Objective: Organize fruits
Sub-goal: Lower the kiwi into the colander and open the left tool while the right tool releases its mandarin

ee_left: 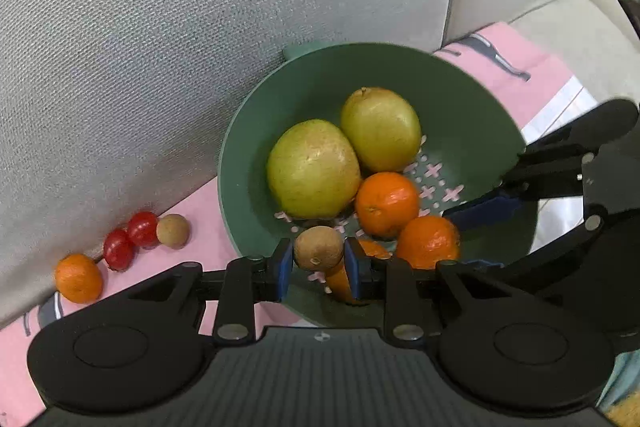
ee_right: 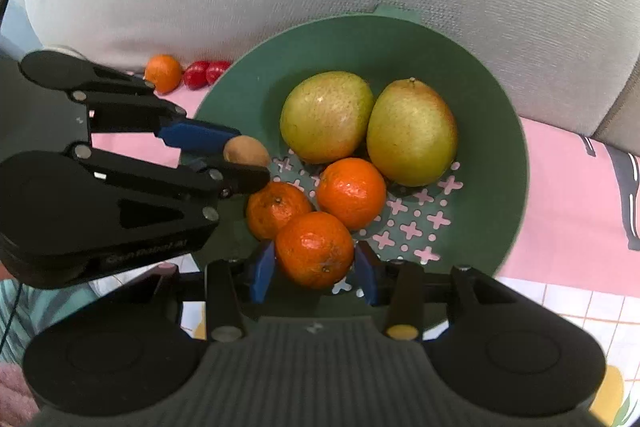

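Colander [ee_right: 500, 155] holds pears [ee_right: 326, 115], oranges [ee_right: 352, 193]

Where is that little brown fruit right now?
The small brown fruit sits between the left hand-held gripper pads, over the near-left rim of the green bowl, beside the oranges.

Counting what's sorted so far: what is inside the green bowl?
Inside the green bowl: two pears, three oranges, one between the right claw pads. The left claw holds a small brown fruit over it. Beneath them is hidden.
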Demonstrator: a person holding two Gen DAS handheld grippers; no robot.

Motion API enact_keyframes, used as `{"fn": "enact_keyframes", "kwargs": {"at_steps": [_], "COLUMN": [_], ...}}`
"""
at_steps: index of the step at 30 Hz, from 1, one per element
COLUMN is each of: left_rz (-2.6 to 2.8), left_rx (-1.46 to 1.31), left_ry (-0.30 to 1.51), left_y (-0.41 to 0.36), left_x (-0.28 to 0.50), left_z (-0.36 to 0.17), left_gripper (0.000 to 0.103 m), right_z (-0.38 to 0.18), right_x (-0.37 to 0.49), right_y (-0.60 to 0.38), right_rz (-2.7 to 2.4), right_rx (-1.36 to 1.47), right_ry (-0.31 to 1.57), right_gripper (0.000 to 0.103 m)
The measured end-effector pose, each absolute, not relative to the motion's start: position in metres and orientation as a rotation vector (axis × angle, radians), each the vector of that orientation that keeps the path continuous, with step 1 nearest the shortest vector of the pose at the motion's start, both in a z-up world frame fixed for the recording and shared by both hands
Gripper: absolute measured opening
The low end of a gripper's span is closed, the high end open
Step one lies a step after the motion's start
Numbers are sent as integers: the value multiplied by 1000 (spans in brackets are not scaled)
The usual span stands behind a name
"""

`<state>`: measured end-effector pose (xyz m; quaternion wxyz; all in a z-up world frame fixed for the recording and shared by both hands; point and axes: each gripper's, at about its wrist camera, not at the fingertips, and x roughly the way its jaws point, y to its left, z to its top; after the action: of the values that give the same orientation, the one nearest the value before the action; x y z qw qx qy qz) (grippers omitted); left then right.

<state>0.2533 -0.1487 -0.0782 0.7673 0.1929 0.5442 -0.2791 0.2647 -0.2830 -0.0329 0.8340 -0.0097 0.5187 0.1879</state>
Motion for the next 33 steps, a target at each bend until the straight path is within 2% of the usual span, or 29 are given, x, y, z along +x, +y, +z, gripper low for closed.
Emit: {"fn": "enact_keyframes", "kwargs": {"at_steps": [21,25,28,29,31,33], "left_rz": [-601,-606,-599,-597,-600,-600], "left_rx": [447,438,435,433,424,418], "left_ry": [1158,1149,1128,1117,1107,1090], "left_y": [-151,-150,-149,-148,-146,-142], "left_x": [254,252,250,249,247,244], "left_z": [-86,-82,-77,-74,-69,-63], "left_gripper": [36,42,54,55,56,57], "right_z": [-50,-45,-42,-40,-35,-31], "right_x": [279,278,275,274,271,268], "right_y": [-264,-259,-257,-257,-257,-257], "right_rz": [356,332,328,328,319,311], "right_rx": [-77,-117,-116,-110,-114,-133], "right_ry": [1170,1150,1138,1136,1124,1105], "right_gripper": [43,52,56,57,69,71]}}
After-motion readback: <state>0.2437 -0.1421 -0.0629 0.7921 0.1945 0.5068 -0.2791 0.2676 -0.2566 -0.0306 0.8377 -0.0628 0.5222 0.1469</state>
